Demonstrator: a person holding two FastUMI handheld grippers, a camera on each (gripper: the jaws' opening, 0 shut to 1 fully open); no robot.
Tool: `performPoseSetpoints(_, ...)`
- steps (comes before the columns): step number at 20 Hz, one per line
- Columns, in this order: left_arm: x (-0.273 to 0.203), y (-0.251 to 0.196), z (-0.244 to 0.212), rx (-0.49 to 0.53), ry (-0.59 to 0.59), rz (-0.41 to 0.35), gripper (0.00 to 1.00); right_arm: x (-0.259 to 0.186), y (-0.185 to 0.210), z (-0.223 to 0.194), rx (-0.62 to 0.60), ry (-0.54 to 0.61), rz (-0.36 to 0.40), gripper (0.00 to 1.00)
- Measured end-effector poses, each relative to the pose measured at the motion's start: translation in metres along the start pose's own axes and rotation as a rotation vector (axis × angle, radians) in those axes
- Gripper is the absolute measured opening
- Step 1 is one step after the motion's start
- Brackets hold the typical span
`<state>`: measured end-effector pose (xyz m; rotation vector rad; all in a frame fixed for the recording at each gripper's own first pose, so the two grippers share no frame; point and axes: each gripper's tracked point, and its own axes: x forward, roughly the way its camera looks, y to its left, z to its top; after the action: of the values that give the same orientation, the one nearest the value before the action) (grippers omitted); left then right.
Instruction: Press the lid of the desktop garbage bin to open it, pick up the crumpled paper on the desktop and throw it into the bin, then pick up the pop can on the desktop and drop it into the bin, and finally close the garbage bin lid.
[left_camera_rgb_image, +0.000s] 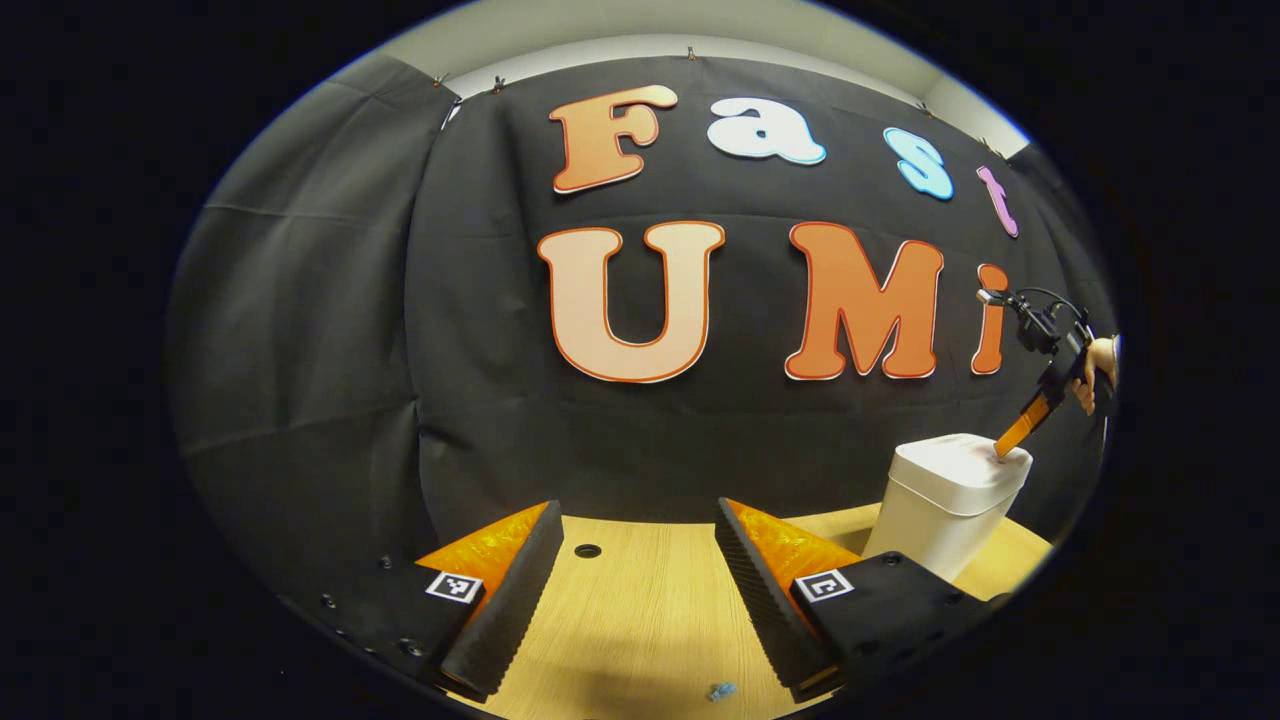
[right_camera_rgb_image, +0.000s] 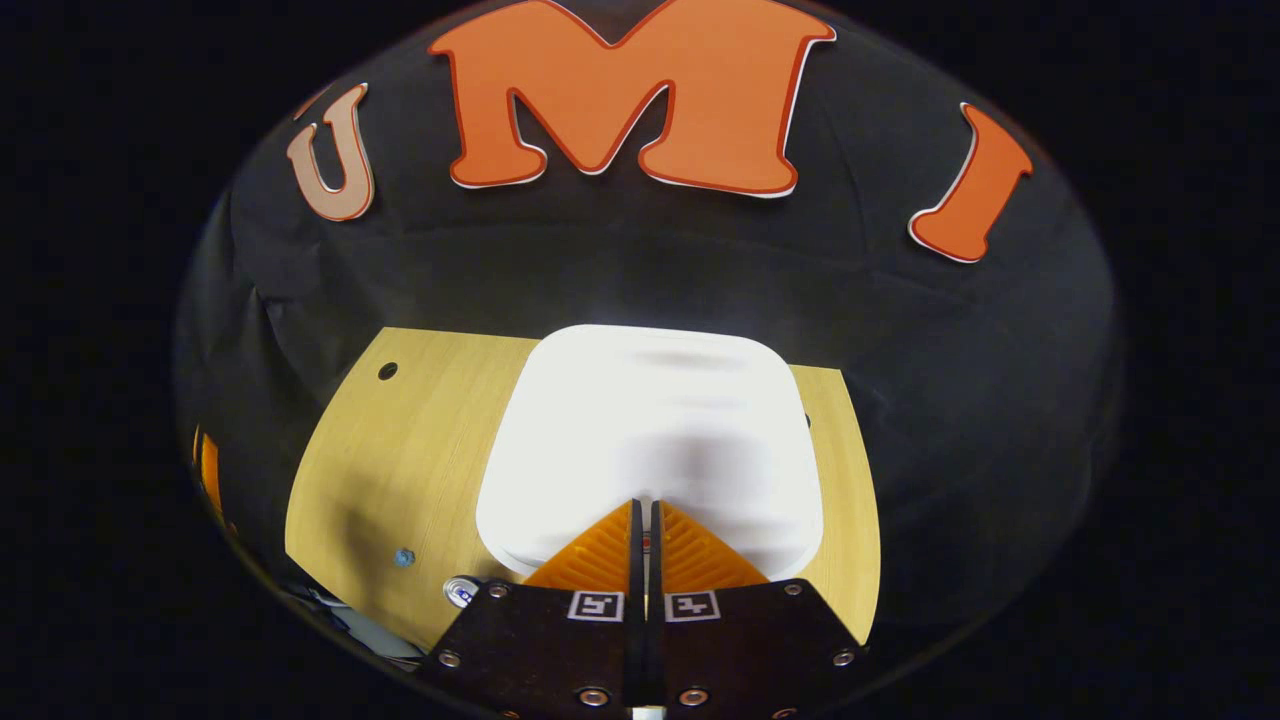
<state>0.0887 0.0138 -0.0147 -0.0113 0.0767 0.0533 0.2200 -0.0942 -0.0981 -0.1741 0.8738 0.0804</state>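
1. Biggest risk: right tool (right_camera_rgb_image: 646, 515), fingers closed together w/ nothing between, tips on the bin lid (right_camera_rgb_image: 650, 440) near its front edge. An off-centre push could slip off or tip the white bin (left_camera_rgb_image: 945, 505), which stands near the surface's right edge.
2. Left tool (left_camera_rgb_image: 635, 560) hangs open, empty, low over the wood surface (left_camera_rgb_image: 640, 620).
3. Room: black cloth wall behind.
4. Pop can (right_camera_rgb_image: 460, 592) by the bin; a small blue scrap (right_camera_rgb_image: 403, 557) nearby. Crumpled paper: can't tell where.
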Motion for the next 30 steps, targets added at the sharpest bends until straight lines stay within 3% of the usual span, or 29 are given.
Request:
performPoseSetpoints(8, -0.007, 0.003, -0.008, -0.027, 0.011, 0.004, 0.98, 0.003, -0.003, -0.010, -0.033, -0.008, -0.045, 0.01)
performPoseSetpoints(14, -0.012, 0.012, -0.008, -0.016, 0.015, 0.020, 0.98, -0.005, -0.002, -0.001, 0.057, -0.065, 0.017, 0.01)
performPoseSetpoints(17, -0.011, 0.019, -0.002, -0.013, 0.003, 0.033, 0.98, -0.023, -0.006, 0.025, 0.128, -0.192, 0.025, 0.01)
performPoseSetpoints(23, -0.009, 0.020, 0.003, 0.012, -0.013, 0.036, 0.98, -0.083, 0.014, 0.063, 0.120, -0.483, 0.070, 0.04)
performPoseSetpoints(25, -0.009, 0.019, 0.004, 0.015, -0.023, 0.036, 0.98, -0.105, 0.026, 0.065, 0.118, -0.548, 0.080, 0.21)
performPoseSetpoints(27, -0.008, 0.019, 0.005, 0.011, -0.025, 0.036, 0.98, -0.123, 0.028, 0.064, 0.134, -0.618, 0.052, 0.59)
performPoseSetpoints(28, -0.009, 0.020, 0.006, 0.006, -0.028, 0.037, 0.96, -0.130, 0.028, 0.061, 0.148, -0.646, 0.040, 0.92)
performPoseSetpoints(29, -0.008, 0.021, 0.006, -0.001, -0.031, 0.037, 0.96, -0.135, 0.030, 0.058, 0.165, -0.665, 0.034, 1.00)
performPoseSetpoints(30, -0.007, 0.021, 0.006, -0.010, -0.033, 0.037, 0.96, -0.138, 0.031, 0.052, 0.186, -0.677, 0.032, 0.99)
